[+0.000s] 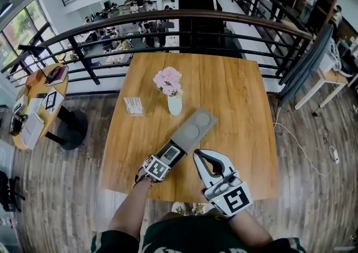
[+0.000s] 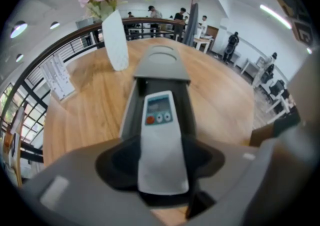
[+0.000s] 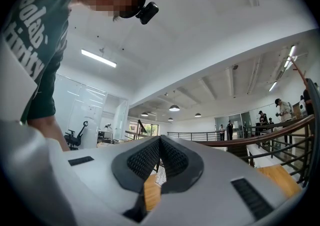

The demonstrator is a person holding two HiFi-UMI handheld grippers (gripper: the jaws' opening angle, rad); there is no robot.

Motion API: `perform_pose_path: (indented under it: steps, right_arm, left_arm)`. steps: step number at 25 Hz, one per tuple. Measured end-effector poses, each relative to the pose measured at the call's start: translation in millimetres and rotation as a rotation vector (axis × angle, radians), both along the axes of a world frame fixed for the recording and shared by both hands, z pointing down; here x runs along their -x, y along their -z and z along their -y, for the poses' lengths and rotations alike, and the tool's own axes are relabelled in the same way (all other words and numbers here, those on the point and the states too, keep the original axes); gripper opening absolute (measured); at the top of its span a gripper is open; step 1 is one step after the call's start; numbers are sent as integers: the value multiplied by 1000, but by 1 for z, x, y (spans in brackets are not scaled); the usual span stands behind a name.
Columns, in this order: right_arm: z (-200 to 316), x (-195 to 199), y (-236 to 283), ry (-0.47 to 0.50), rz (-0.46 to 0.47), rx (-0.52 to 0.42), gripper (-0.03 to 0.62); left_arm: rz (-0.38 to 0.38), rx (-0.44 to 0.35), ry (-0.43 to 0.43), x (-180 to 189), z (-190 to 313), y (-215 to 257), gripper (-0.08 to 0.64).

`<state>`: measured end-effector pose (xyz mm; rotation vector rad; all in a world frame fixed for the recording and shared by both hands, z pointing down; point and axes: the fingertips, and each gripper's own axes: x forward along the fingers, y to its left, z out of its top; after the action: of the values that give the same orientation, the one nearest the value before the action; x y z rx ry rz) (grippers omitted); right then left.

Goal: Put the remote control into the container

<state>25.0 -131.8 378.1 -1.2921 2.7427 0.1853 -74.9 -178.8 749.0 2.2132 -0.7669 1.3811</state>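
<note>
Remote control (image 1: pixel 170 154), container (image 1: pixel 194 127), vase (image 1: pixel 174 104): one each

wood tbl (image 1: pixel 235 101) w/ vase (image 1: pixel 175 104), card (image 1: pixel 133 105), container (image 1: pixel 196 126)

Bright, even light fills the hall: daylight from the windows (image 1: pixel 22 28) at far left, plus ceiling strip lamps (image 3: pixel 98 58). The tabletop (image 1: pixel 235 106) carries only faint, soft-edged shadows (the wood reads warm and evenly lit). Both gripper views bow strongly toward black corners. In the left one the remote control (image 2: pixel 160 135) blurs at its near end, and the far background is soft.
</note>
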Motion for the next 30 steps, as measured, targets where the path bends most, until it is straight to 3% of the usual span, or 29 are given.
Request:
perform_pose_path:
  steps: [15, 22, 30]
  right_arm:
    - [4, 13, -5, 22, 5, 7, 15]
    - [3, 17, -2, 30, 14, 0, 15]
    - [0, 15, -6, 25, 6, 3, 15]
  left_arm:
    - [92, 120, -4, 2, -5, -20, 255]
    - [44, 180, 62, 7, -4, -19, 259]
    - [-5, 163, 91, 6, -2, -13, 272]
